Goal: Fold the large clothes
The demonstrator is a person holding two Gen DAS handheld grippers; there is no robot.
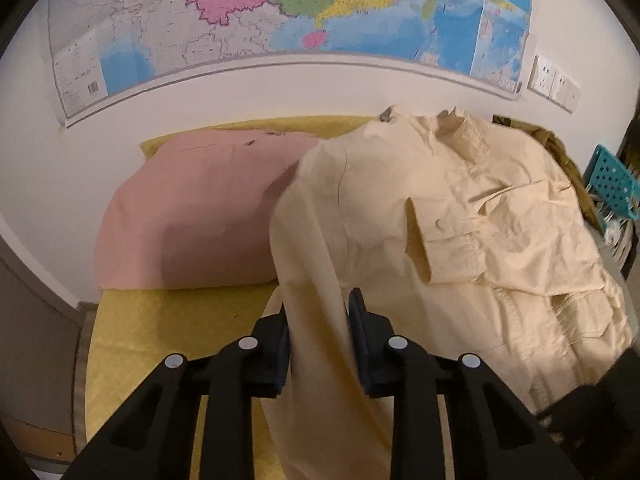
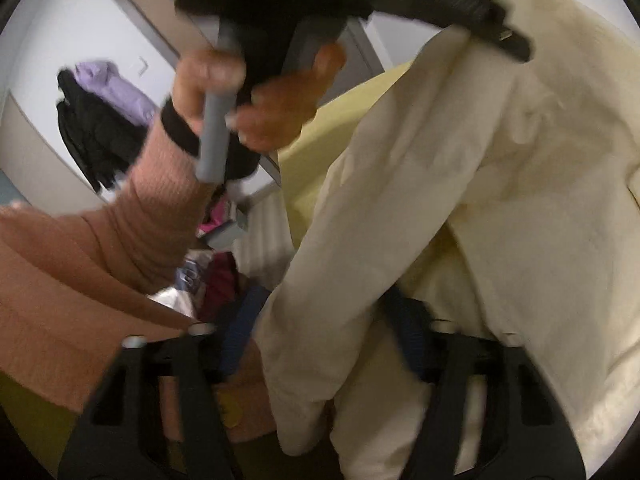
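A cream long-sleeved shirt [image 1: 460,216] lies on a yellow bedspread [image 1: 168,328], collar toward the wall, one cuffed sleeve folded across its front. My left gripper [image 1: 318,316] is shut on a strip of the shirt's left side, which hangs between its fingers. In the right wrist view my right gripper [image 2: 320,320] is shut on a fold of the same cream shirt [image 2: 500,184], held up off the bed. The person's left hand [image 2: 240,92] holding the other gripper's handle shows above it.
A pink pillow [image 1: 192,216] lies on the bed left of the shirt. A wall map [image 1: 280,12] hangs behind. A teal crate [image 1: 612,180] stands at the right. Dark and purple clothes [image 2: 96,120] hang on a wall, clutter [image 2: 216,264] lies on the floor.
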